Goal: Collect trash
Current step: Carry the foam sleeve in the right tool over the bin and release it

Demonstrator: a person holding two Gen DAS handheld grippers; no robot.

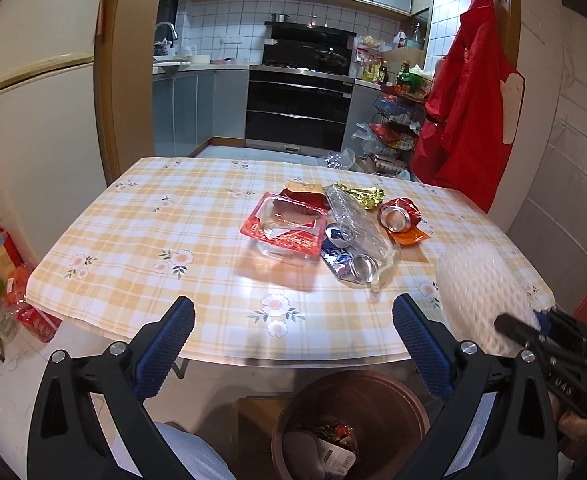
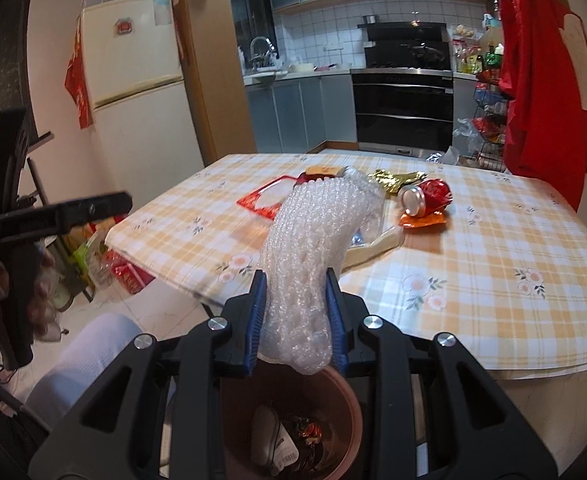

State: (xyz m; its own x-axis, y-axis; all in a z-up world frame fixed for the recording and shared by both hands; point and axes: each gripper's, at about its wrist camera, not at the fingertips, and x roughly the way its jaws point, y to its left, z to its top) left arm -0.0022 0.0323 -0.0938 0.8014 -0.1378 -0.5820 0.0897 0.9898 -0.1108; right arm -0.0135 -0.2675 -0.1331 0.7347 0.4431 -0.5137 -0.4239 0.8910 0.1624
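The table (image 1: 105, 240) carries two crushed cans, one red (image 1: 401, 214) and one blue (image 1: 345, 258), one red tray (image 1: 283, 226), one gold wrapper (image 1: 363, 194) and one orange packet (image 1: 411, 236). One bubble wrap (image 2: 313, 240). One bin (image 2: 345, 404).

Bubble wrap (image 2: 313, 248): clear, crumpled roll, upright, we hold it above the brown bin (image 2: 345, 404), which we see holds wrappers. On our table (image 1: 133, 232), heaped together: red tray (image 1: 285, 226), two crushed cans (image 1: 399, 216), gold foil (image 1: 363, 194), orange wrapper (image 1: 411, 236).
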